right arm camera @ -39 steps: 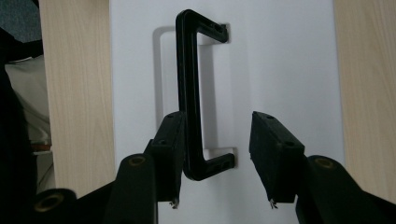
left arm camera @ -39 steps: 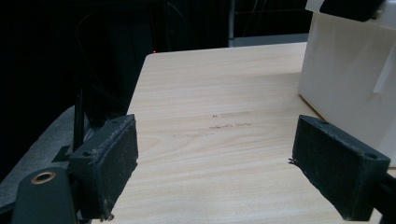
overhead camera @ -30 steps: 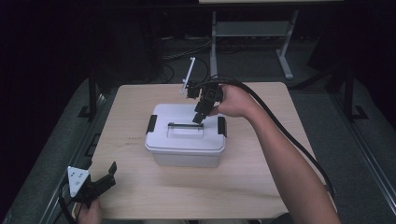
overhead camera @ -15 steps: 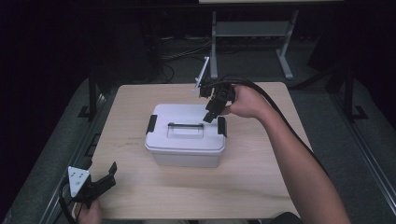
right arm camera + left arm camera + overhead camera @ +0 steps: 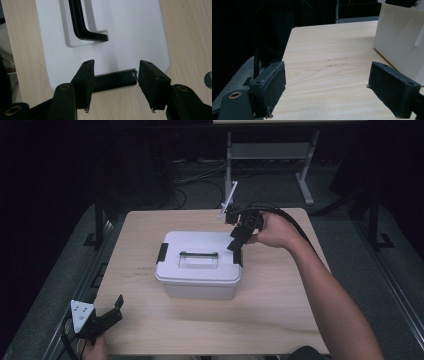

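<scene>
Dark surroundings frame a pale wooden surface (image 5: 280, 315) on which a white lidded box (image 5: 199, 270) stands near the middle, its black handle (image 5: 198, 254) lying flat in a recess on the lid.

Right tongs (image 5: 237, 246): released, tips angled down over the box's right end. In the right gripper view the jaws stand apart on either side of the black latch (image 5: 113, 80) at the lid's edge, not yet pressing it. Left tongs (image 5: 111, 312): released, holding nothing, low at the near left corner of the surface and well apart from the box.

Risks, as judged:
- The latch is smooth and narrow; a closure off its middle could slip off without lifting it.
- Nothing steadies the box. A pull on the latch could tip or slide the whole box, since the left tongs are too far away to brace it.
- The left-end latch (image 5: 162, 252) looks shut; forcing one end only could jam or twist the lid.

View differences: the high view gives the layout and both latches, but not the jaw gap at the latch. The right gripper view settles that alignment. The left gripper view shows bare wood between its open jaws and the box wall (image 5: 402, 45) off to one side.
</scene>
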A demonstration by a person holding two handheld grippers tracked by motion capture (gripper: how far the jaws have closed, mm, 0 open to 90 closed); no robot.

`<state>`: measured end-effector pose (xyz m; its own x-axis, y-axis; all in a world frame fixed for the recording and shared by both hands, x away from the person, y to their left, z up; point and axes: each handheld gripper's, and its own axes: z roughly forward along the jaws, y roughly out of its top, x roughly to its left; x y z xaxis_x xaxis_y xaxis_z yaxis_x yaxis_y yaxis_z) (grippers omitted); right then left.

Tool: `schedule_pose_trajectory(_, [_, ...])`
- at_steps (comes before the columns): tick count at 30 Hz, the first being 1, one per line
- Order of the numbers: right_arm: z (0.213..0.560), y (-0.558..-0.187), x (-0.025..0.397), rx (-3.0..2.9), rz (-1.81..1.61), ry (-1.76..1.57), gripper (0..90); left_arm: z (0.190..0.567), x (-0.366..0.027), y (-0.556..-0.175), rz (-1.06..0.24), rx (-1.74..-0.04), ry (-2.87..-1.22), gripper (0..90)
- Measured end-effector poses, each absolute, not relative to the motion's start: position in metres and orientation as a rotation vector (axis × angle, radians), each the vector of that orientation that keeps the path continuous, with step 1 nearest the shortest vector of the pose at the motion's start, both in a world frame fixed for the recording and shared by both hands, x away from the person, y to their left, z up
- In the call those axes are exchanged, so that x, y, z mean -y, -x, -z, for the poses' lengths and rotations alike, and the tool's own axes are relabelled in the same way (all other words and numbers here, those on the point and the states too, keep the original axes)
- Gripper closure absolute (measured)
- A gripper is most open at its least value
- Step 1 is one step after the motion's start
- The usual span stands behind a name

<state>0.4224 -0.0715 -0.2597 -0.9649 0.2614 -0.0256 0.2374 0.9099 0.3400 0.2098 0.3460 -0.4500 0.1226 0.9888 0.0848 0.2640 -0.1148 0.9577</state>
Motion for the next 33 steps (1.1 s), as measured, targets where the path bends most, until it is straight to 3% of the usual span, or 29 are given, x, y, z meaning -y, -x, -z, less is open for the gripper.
schedule_pose_trajectory(33, [0.272,-0.417,0.126,-2.966,-0.545,-0.541,42.5,0.451,-0.345,-0.21,-1.063,-1.274,-1.537,13.6])
